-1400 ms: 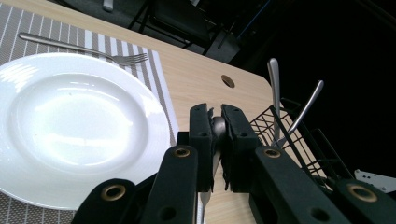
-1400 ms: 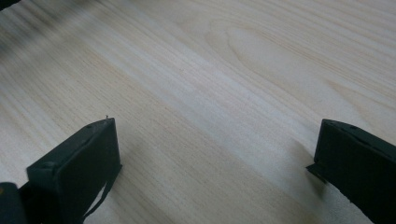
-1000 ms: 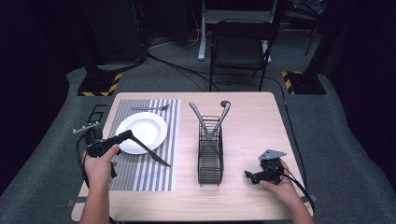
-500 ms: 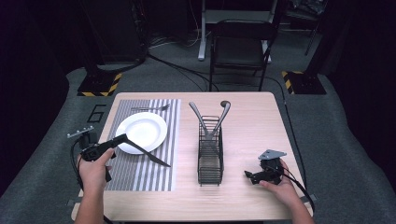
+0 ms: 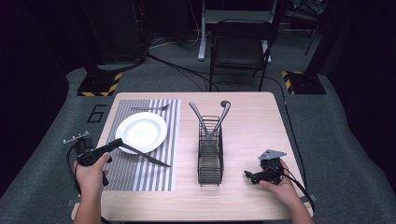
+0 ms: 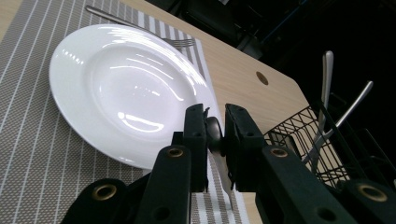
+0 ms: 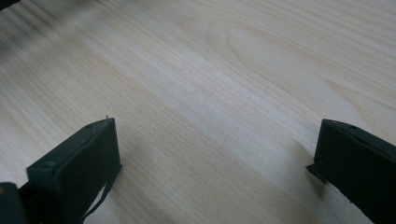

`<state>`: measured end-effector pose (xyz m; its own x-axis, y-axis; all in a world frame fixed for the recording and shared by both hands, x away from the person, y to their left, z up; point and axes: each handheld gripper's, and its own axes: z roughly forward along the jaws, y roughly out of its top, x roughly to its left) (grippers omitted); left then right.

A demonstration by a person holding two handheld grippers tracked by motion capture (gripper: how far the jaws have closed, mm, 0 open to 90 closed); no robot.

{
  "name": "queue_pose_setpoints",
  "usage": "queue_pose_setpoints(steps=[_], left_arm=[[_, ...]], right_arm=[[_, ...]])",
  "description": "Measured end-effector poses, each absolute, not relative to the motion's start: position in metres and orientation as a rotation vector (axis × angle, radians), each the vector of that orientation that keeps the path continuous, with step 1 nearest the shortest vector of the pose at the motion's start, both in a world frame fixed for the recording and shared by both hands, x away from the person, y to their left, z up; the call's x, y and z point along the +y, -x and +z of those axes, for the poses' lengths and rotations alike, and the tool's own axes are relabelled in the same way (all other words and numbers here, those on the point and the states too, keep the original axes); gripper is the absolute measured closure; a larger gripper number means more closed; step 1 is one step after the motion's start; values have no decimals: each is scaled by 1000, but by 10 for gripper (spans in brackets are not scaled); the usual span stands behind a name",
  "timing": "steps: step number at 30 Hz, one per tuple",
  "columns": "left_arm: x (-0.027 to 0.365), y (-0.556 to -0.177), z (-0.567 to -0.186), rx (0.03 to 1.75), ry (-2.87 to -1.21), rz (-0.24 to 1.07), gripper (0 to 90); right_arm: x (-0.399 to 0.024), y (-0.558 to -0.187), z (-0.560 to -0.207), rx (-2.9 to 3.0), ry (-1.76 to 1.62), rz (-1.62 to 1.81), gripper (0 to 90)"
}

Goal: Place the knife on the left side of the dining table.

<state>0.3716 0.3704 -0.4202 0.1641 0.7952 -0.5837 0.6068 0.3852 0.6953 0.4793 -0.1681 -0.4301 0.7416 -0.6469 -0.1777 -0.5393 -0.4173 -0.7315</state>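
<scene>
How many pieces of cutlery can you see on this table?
4. A fork lies on the mat beyond the plate, a knife is in the left tongs, and two handles stand in the basket, which may hide more.

Dark room, grey carpet (image 5: 327, 121), black chair (image 5: 240, 49)

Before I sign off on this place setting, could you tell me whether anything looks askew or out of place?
Yes, the knife lies diagonally across the striped placemat, its handle pinched in the left gripper beside the plate, not squared to it. The fork sits crosswise beyond the plate. Two utensils lean apart in the wire caddy.
</scene>
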Motion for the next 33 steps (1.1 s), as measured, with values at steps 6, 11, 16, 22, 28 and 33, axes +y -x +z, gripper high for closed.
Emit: queue_pose_setpoints(steps=[6,11,16,22,28,33], left_arm=[[378,-366,-434,1567,-1263,224,773],[383,-364,-443,1592,-1254,231,757],[387,-362,-451,1622,-1231,224,741],[393,-361,-466,1657,-1195,218,721],[400,-364,-481,1678,-1174,200,708],[403,-367,-488,1677,-1176,196,701]], right_arm=[[-168,-479,-430,891,2115,-166,0],[-168,-479,-430,890,2115,-166,0],[-168,-479,-430,891,2114,-166,0],[-168,-479,-430,890,2115,-166,0],[-168,-479,-430,890,2114,-168,0],[-168,-479,-430,890,2115,-165,0]])
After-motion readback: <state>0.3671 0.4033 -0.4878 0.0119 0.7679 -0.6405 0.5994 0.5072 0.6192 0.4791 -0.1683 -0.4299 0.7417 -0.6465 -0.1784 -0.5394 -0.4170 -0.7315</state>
